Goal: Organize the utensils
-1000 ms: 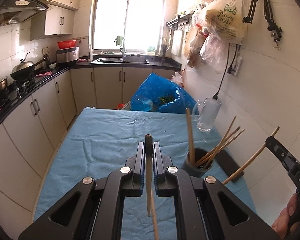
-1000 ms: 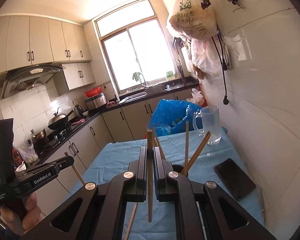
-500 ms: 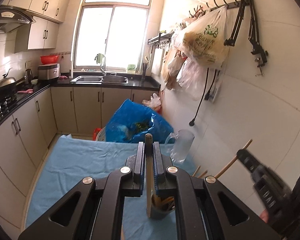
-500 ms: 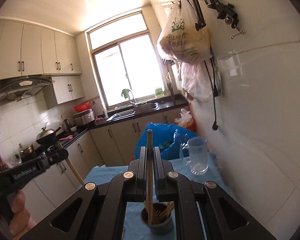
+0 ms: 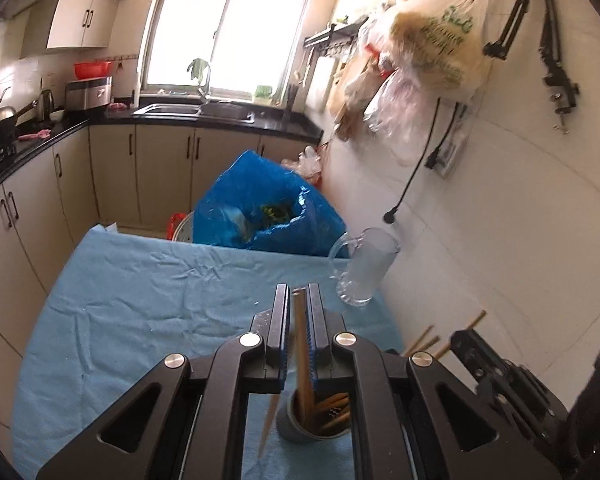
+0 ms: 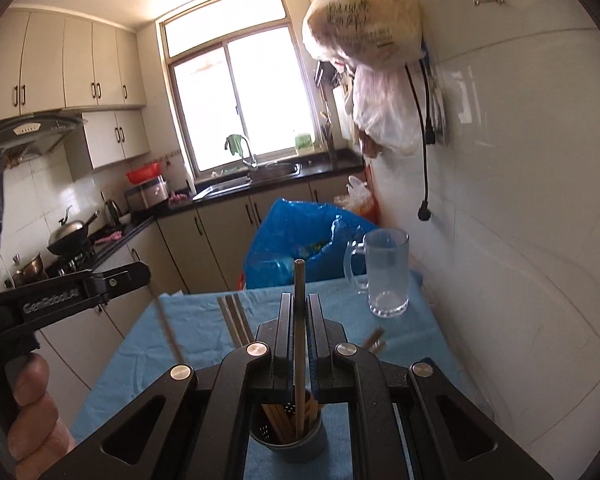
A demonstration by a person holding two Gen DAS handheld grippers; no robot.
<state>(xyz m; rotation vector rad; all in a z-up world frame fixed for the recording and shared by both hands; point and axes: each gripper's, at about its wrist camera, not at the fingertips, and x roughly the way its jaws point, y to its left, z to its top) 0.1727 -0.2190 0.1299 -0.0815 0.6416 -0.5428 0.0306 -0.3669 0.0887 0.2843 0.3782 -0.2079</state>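
We've got both black two-finger grippers poised over the dark grey round utensil cup [image 6: 287,440] on the light blue tablecloth [image 5: 140,312]. Our left gripper [image 5: 299,296] pinches a brown wooden chopstick [image 5: 300,344], its lower end inside the cup among the others. Our right gripper [image 6: 299,304] clamps a second wooden chopstick [image 6: 299,320] upright, tip down in the cup. A clear glass mug [image 6: 388,276] stands beyond, near the wall.
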